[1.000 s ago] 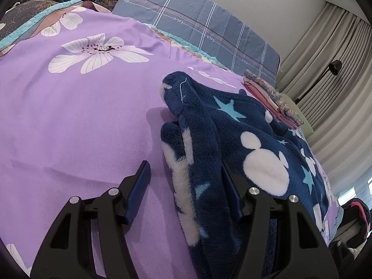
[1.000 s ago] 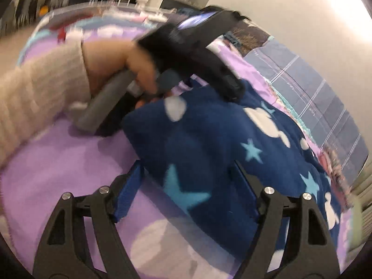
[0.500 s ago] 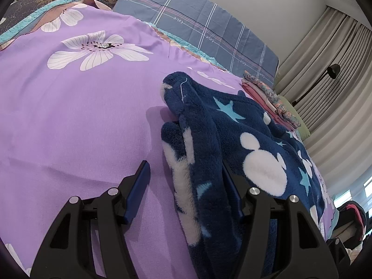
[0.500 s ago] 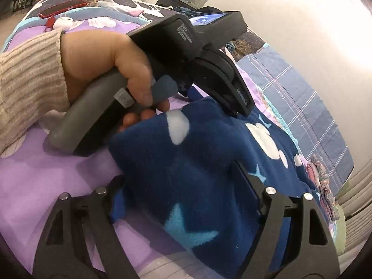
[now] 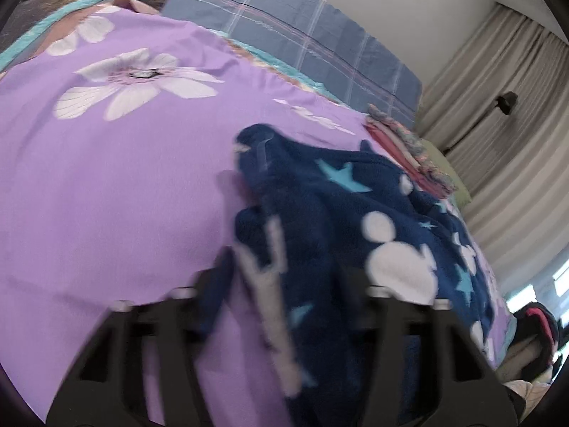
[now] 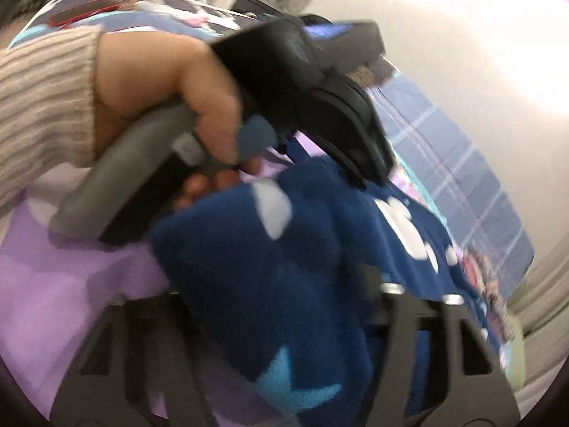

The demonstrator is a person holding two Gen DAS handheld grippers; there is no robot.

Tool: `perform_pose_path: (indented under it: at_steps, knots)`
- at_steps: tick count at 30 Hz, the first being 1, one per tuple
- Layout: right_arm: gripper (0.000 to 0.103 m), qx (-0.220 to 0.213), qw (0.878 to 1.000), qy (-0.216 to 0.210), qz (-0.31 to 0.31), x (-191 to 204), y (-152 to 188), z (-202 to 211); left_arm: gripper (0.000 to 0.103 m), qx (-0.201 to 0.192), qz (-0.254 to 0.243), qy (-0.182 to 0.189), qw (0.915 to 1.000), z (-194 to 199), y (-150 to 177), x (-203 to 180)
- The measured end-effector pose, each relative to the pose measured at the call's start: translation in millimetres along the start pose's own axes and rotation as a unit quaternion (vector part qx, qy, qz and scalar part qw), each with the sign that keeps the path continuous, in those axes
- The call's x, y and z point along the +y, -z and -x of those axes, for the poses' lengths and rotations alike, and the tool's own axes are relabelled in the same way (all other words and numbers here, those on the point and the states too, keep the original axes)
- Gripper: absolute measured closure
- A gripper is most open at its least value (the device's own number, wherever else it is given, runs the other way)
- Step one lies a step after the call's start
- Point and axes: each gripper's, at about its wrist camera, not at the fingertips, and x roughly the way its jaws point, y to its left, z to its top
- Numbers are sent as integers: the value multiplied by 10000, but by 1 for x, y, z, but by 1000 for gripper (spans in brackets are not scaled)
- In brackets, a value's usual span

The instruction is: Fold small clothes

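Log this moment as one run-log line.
step: gripping | item: blue fleece garment on purple bedsheet | left claw: just closing on garment edge | right claw: just closing on garment corner | fold: not yet made

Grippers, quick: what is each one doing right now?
Left gripper: fingers have just been closing on the edge of the blue fleece.
Right gripper: fingers have just been closing, fleece between them.

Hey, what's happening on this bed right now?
A person is folding a navy fleece garment with stars and white blobs on a purple floral bedspread. The left claw and right claw have both just been closing on bunched edges of the fleece. A folded pile of clothes sits beyond.
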Motion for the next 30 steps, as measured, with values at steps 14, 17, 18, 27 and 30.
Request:
perform_pose_path:
  at_steps: [14,17,18,27,30]
  knots:
    - [80,-1078,9510,-989,-2724,-150,28,90,76,-555,-1006,136,9933,37,-56,-150]
    - [81,-1311,9283,-1052,-3316,-190,55,112,76,-524,-1414,192,9884,29,-62,-203]
    - [81,-1351,9228,-1066,-3446,-198,61,116,76,-487,-1598,193,9858,21,-62,-225]
    - [82,-1314,8454,-1087,-5062,-288,186,133,73,159,-2669,96,9635,-93,-24,-351]
    - [82,-1012,8068,-1433,-5641,-305,236,119,70,570,-2761,21,9594,-137,-5,-364]
